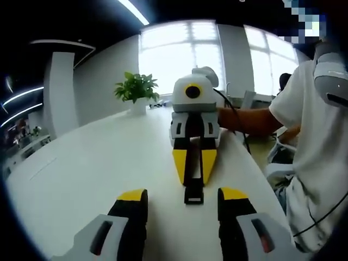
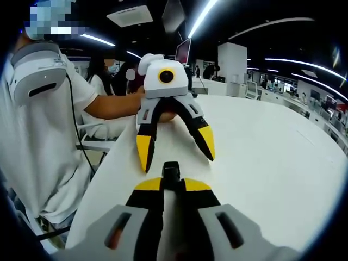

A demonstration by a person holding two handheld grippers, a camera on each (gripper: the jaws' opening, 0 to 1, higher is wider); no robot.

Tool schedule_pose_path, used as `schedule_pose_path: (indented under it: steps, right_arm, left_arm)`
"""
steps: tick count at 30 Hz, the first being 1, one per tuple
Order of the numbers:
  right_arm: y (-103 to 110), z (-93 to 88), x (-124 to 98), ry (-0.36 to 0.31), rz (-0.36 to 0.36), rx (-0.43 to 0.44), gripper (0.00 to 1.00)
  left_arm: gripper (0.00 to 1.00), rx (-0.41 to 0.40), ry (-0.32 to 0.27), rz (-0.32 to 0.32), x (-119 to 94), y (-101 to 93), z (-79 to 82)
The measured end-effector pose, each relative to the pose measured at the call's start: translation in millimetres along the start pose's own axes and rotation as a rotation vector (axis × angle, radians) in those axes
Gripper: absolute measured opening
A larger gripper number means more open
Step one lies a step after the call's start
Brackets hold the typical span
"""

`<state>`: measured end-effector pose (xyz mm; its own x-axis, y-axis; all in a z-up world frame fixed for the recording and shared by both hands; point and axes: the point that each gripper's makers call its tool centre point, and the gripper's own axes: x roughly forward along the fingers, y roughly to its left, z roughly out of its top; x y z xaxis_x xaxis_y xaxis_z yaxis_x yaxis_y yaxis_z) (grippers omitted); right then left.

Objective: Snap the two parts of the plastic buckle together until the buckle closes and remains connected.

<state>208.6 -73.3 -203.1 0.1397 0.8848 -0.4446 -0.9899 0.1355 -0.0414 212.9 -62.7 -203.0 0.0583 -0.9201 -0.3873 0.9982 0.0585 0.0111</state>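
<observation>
A black plastic buckle part (image 1: 193,194) on a short black strap sticks out between the yellow tips of my right gripper (image 1: 194,163), which faces the left gripper view and is shut on it. In the right gripper view the same buckle part (image 2: 171,171) pokes up from my right gripper (image 2: 173,186), whose jaws are closed around it. My left gripper (image 1: 184,196) stands open, and the buckle's tip hangs just ahead of the gap between its jaws. Seen from the right, the left gripper (image 2: 176,149) spreads its yellow fingertips (image 2: 144,152) wide above the buckle. Both hover low over the white table (image 1: 92,163).
A person in a white shirt (image 1: 318,157) stands at the table's edge, also in the right gripper view as the person (image 2: 43,136). A potted plant (image 1: 137,89) sits at the table's far end by bright windows. Chairs (image 2: 95,136) stand beside the table.
</observation>
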Motion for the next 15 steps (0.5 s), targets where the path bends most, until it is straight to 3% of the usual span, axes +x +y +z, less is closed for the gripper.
schedule_pose_path:
  steps: [10,15]
  right_arm:
    - [-5,-0.1,0,0.006,-0.009,0.001,0.12]
    - [-12,0.0,0,0.012,-0.011,0.003,0.12]
  left_arm:
    - [0.51,-0.091,-0.070,0.164,-19,23.6,12.3]
    - [0.49,-0.108,-0.067,0.261,-30,36.2,12.3]
